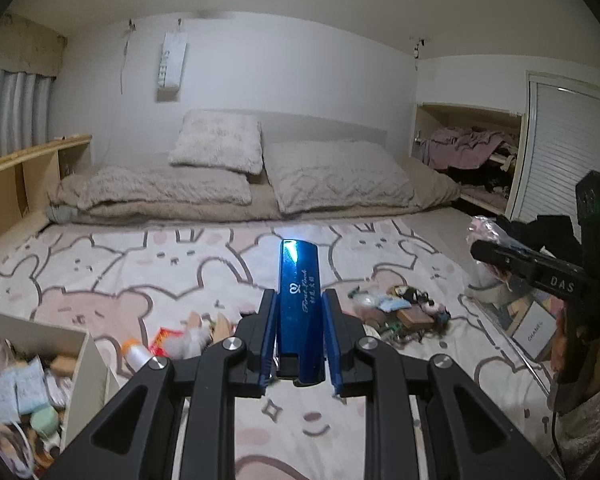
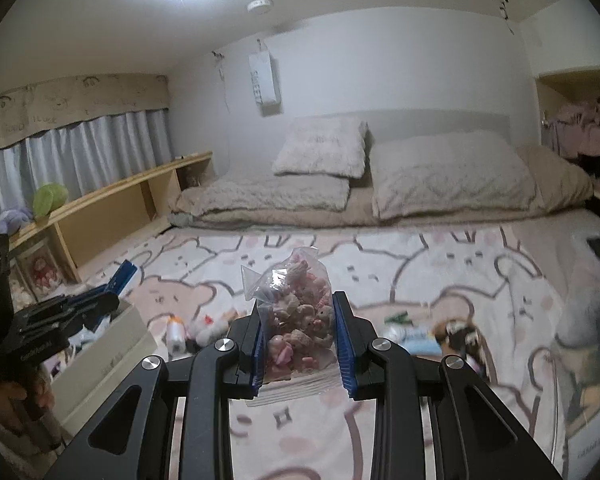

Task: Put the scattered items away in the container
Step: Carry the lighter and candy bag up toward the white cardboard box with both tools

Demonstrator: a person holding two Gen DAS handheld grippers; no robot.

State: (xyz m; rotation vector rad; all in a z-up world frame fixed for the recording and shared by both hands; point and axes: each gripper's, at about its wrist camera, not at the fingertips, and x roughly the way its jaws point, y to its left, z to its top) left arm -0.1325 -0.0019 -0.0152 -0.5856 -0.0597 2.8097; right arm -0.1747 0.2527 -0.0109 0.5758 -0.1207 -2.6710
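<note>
Left hand-held gripper (image 1: 299,344) pinches a blue case (image 1: 299,304), long axis running straight out along the fingers; the box (image 1: 85,354) sits low and just left of it, nearer this hand. Right hand-held gripper (image 2: 300,346) clamps a bag (image 2: 296,312) of pink trinkets above the bed (image 2: 440,280), the box (image 2: 112,354) well off to its left.

Two tongs (image 1: 299,312), one blue case (image 1: 299,304), one charm bag (image 2: 298,316), three pillows (image 1: 216,142), one box (image 1: 82,356).
</note>
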